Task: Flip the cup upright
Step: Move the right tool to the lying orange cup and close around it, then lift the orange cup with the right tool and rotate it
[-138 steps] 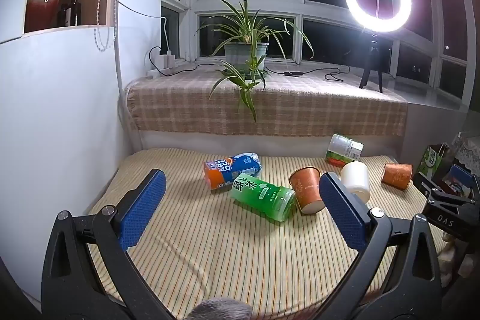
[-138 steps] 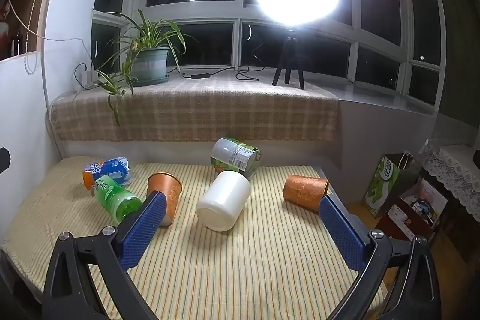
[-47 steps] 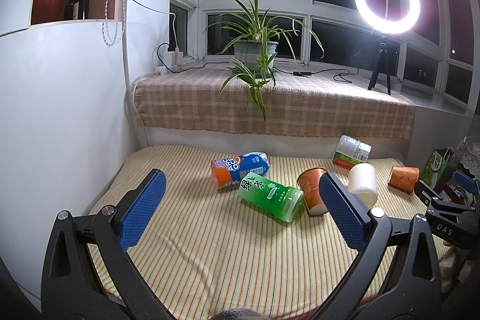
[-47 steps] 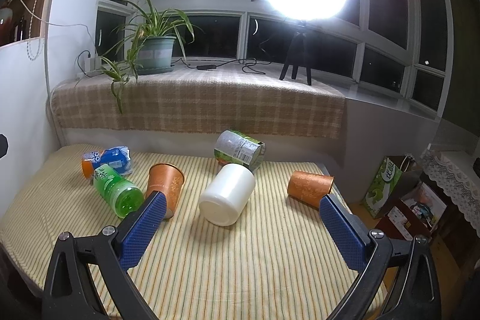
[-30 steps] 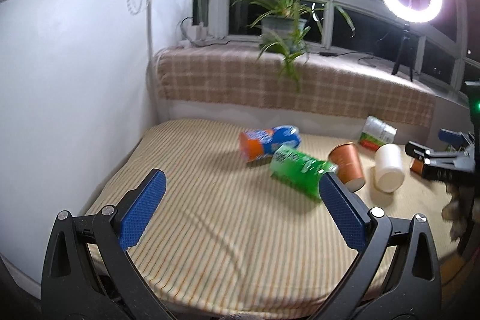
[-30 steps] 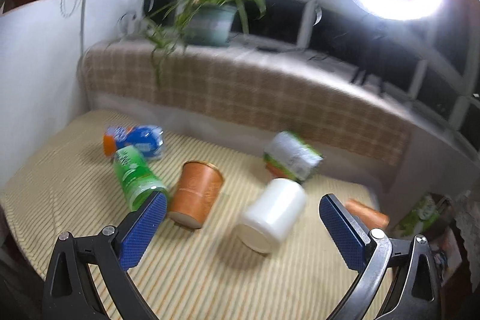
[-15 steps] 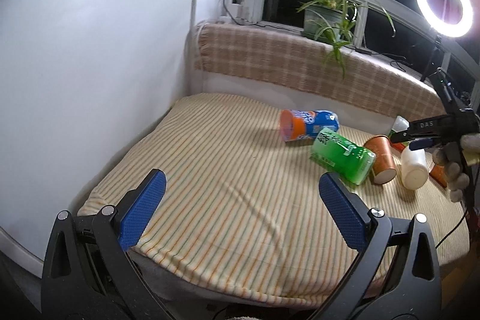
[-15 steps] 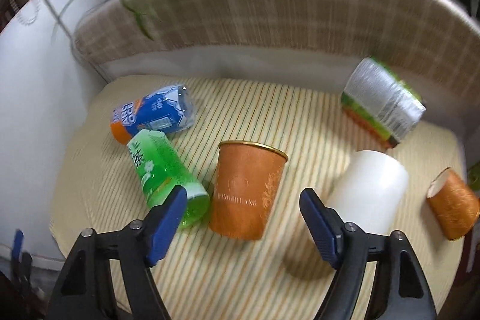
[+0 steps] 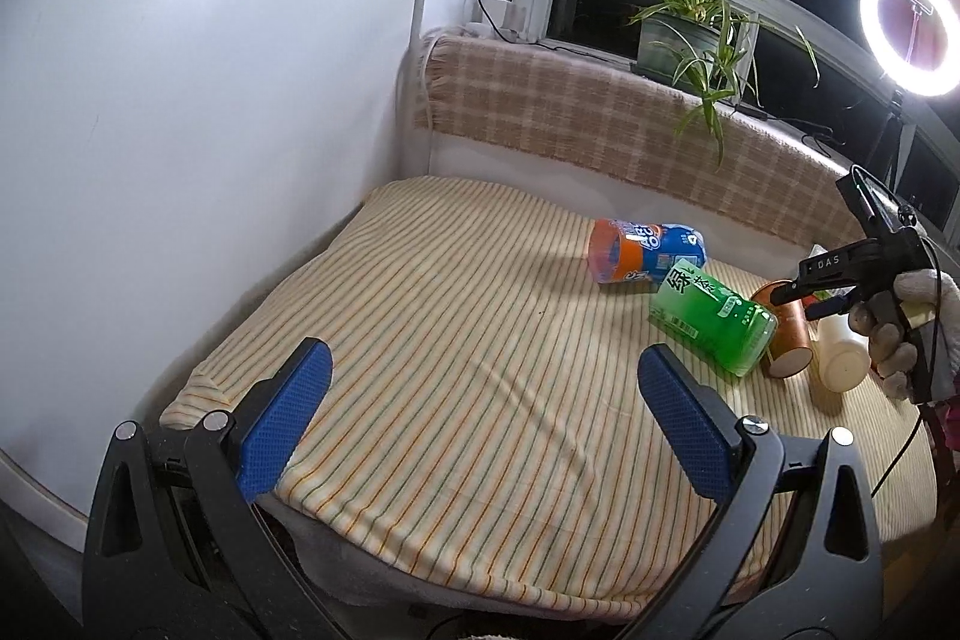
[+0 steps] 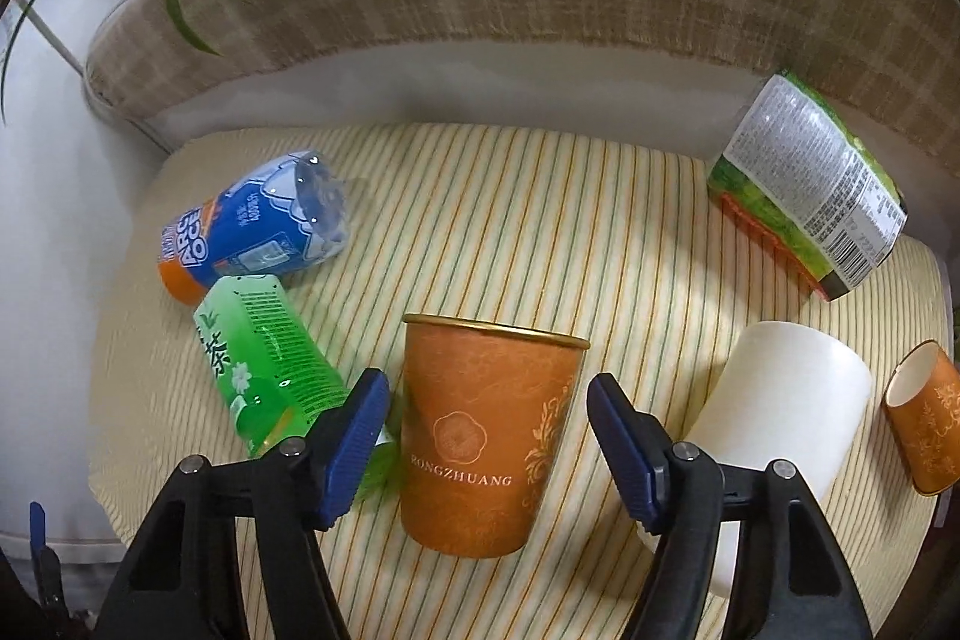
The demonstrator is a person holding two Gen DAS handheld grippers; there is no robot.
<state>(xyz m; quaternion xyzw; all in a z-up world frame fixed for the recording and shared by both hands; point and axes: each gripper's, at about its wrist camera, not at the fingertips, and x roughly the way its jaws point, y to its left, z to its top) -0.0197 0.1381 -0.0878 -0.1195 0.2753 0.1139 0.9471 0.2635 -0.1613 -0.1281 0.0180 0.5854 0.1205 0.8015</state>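
Observation:
An orange paper cup [image 10: 489,436] lies on its side on the striped cloth, rim toward the far wall. My right gripper [image 10: 487,436] is open with one blue pad on each side of the cup, not touching it. In the left wrist view the same cup [image 9: 789,340] lies at the far right, with the right gripper [image 9: 807,301] over it. My left gripper [image 9: 480,421] is open and empty over the near part of the cloth, far from the cup.
A green bottle [image 10: 264,358] lies touching the cup's left. A blue and orange bottle [image 10: 252,229] lies behind it. A white cup [image 10: 780,430] and a second orange cup [image 10: 924,418] lie to the right. A green-labelled bottle [image 10: 810,184] lies at the back right.
My right gripper has come down closer to the orange cup and its jaws have narrowed around it. My left gripper has drawn back and to the left.

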